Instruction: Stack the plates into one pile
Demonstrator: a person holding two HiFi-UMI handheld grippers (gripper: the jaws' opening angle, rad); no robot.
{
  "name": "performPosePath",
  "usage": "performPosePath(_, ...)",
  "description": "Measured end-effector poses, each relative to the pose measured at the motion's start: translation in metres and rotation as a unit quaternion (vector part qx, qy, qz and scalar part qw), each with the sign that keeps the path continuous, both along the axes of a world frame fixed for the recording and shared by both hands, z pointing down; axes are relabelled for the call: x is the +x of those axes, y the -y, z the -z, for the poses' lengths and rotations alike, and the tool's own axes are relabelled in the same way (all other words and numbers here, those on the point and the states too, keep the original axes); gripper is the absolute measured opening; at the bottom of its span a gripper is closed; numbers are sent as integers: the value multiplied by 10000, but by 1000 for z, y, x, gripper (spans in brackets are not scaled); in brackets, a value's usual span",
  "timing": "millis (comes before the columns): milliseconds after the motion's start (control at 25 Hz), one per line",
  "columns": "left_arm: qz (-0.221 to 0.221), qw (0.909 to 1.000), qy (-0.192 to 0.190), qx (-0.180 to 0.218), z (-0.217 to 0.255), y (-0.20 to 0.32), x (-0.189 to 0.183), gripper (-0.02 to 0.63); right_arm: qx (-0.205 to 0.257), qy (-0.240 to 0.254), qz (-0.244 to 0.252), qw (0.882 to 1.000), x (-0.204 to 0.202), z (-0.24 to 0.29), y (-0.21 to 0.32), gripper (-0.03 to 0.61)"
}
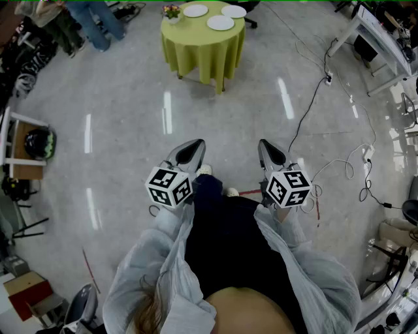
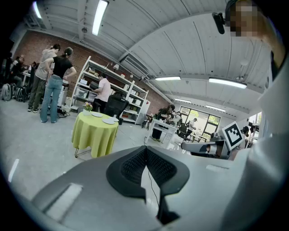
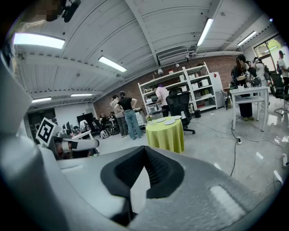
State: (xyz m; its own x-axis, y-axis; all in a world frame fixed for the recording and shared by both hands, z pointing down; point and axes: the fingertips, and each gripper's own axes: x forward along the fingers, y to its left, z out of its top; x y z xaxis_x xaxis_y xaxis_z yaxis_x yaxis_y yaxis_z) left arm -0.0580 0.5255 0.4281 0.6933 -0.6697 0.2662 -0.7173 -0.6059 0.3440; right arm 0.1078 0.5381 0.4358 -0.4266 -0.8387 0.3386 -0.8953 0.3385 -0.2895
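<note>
The person is standing out on the open floor, well apart from the round table point(image 1: 202, 52) with the yellow-green cloth, and both tools are pointing toward it. The left gripper point(image 1: 189, 151) is showing its pads pressed together with nothing between them, and the right gripper point(image 1: 269, 153) is doing the same: jaws shut and empty. So no plate is being handled yet.

The three white plates point(image 1: 220, 23) are lying flat and separate on the tabletop, none stacked, with a small pot of flowers point(image 1: 172, 11) sitting just beside the left one.

Here's where trouble is waiting, as I'm reading it. Black and white cables point(image 1: 307, 111) are trailing over the floor to the right of the path to the table, so a drift that way is risking a snagged foot. At the table, the plates are lying low on soft cloth; a jaw digging under a rim could be dragging the cloth or shoving a plate toward the edge. A thin rim pinch could be letting a plate tip and slide out. And the flowers are standing close enough to get knocked.
</note>
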Motion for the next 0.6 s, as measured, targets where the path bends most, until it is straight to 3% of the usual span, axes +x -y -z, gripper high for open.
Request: performPosePath(600, 336, 9994, 10, -60, -10, -39, 4, 12, 12, -75, 187, 9998, 2, -8, -31, 2)
